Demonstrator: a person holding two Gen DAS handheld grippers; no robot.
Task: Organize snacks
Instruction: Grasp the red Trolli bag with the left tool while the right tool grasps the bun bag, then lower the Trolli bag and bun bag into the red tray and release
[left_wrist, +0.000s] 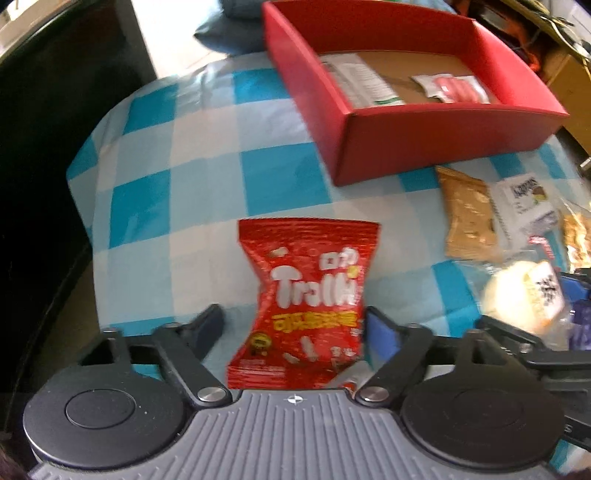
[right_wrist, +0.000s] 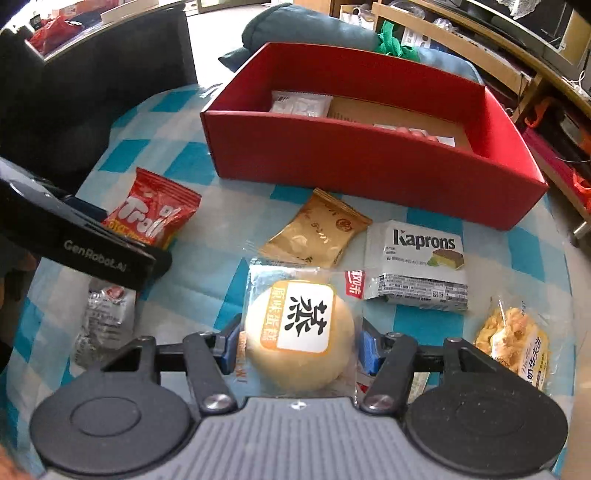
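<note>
A red Trolli bag (left_wrist: 306, 302) lies on the checked cloth between the fingers of my left gripper (left_wrist: 295, 325); the jaws stand wide, with a gap on the left side. It also shows in the right wrist view (right_wrist: 155, 214). My right gripper (right_wrist: 295, 341) has its blue pads against both sides of a round pale bun in a clear wrapper (right_wrist: 299, 336). The red box (right_wrist: 369, 162) stands behind, holding a white packet (right_wrist: 299, 103) and a red-white packet (left_wrist: 458, 88).
On the cloth lie a brown packet (right_wrist: 317, 232), a Kaprons cake pack (right_wrist: 417, 266), a yellow flaky snack (right_wrist: 513, 339) and a clear wrapped item (right_wrist: 103, 317). A dark chair (right_wrist: 92, 92) stands at left, shelves (right_wrist: 517, 55) at right.
</note>
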